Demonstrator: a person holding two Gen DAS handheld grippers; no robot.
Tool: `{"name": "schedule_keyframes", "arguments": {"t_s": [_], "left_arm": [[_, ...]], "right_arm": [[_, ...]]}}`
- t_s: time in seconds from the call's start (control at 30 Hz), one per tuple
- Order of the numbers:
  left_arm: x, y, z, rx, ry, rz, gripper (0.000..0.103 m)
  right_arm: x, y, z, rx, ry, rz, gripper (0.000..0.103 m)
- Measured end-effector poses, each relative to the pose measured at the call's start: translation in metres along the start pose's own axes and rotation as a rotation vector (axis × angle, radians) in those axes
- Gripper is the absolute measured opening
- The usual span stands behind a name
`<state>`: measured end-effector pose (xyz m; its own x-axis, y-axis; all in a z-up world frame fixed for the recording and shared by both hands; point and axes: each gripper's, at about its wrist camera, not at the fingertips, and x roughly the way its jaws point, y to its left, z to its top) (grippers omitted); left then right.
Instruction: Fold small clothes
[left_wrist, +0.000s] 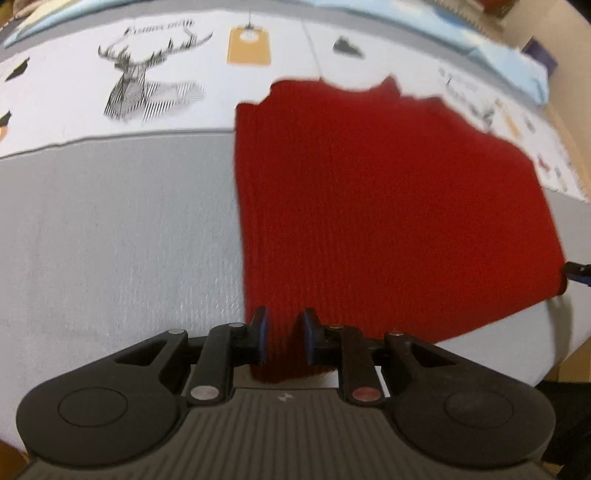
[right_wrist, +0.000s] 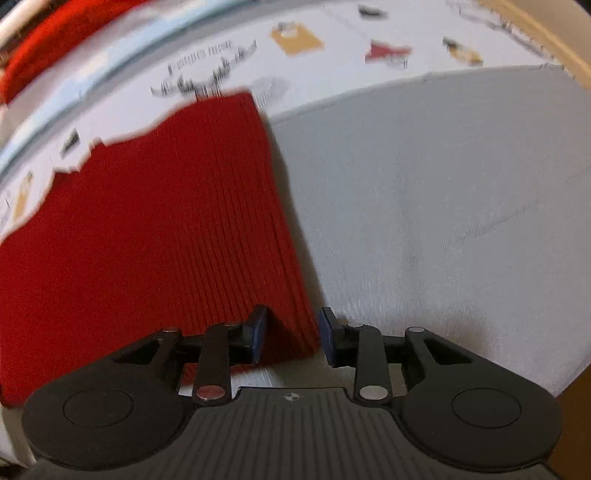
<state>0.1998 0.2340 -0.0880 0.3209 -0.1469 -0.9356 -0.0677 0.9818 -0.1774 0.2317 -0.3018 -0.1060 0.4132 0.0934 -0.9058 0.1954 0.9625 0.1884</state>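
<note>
A red ribbed knit garment lies flat on a grey cloth; it also shows in the right wrist view. My left gripper straddles the garment's near left corner, and the fabric runs between its blue-padded fingers, which stand slightly apart. My right gripper straddles the near right corner, with its jaws a little wider and the fabric edge between them. The tip of my right gripper shows at the garment's right edge in the left wrist view.
Beyond the grey cloth lies a white sheet printed with a deer head and small orange and black figures. A light blue strip borders it at the back. More red fabric lies at the far upper left of the right wrist view.
</note>
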Motion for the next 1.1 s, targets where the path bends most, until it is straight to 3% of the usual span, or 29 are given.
{"name": "schedule_keyframes", "arguments": {"t_s": [0.1, 0.2, 0.27, 0.5, 0.63, 0.77, 0.87, 1.0, 1.07, 1.1], "left_arm": [[0.012, -0.004, -0.001, 0.015, 0.06, 0.042, 0.021], [0.017, -0.004, -0.002, 0.037, 0.083, 0.101, 0.028], [0.007, 0.0, 0.002, 0.01, 0.036, 0.094, 0.028], [-0.042, 0.019, 0.004, -0.1, -0.138, 0.11, 0.029], [-0.081, 0.03, -0.001, -0.135, -0.255, 0.128, 0.029], [-0.13, 0.029, -0.007, -0.111, -0.324, 0.202, 0.03], [-0.167, 0.031, -0.021, -0.093, -0.414, 0.212, 0.036], [-0.185, 0.048, -0.064, -0.181, -0.548, 0.206, 0.039], [-0.18, 0.062, -0.071, -0.29, -0.492, 0.189, 0.039], [-0.182, 0.066, -0.074, -0.304, -0.516, 0.176, 0.04]], "right_arm": [[-0.002, 0.005, -0.001, -0.028, -0.021, 0.012, 0.033], [0.017, 0.003, -0.003, -0.051, 0.093, -0.06, 0.04], [0.013, 0.006, -0.001, -0.045, 0.07, -0.072, 0.04], [-0.041, 0.041, 0.005, -0.118, -0.18, -0.035, 0.04], [-0.07, 0.074, -0.008, -0.202, -0.241, -0.007, 0.04], [-0.099, 0.113, -0.023, -0.27, -0.297, 0.085, 0.041], [-0.1, 0.14, -0.039, -0.311, -0.31, 0.137, 0.041], [-0.084, 0.17, -0.061, -0.294, -0.249, 0.194, 0.039], [-0.082, 0.189, -0.072, -0.298, -0.249, 0.223, 0.031], [-0.08, 0.201, -0.077, -0.324, -0.256, 0.239, 0.029]]}}
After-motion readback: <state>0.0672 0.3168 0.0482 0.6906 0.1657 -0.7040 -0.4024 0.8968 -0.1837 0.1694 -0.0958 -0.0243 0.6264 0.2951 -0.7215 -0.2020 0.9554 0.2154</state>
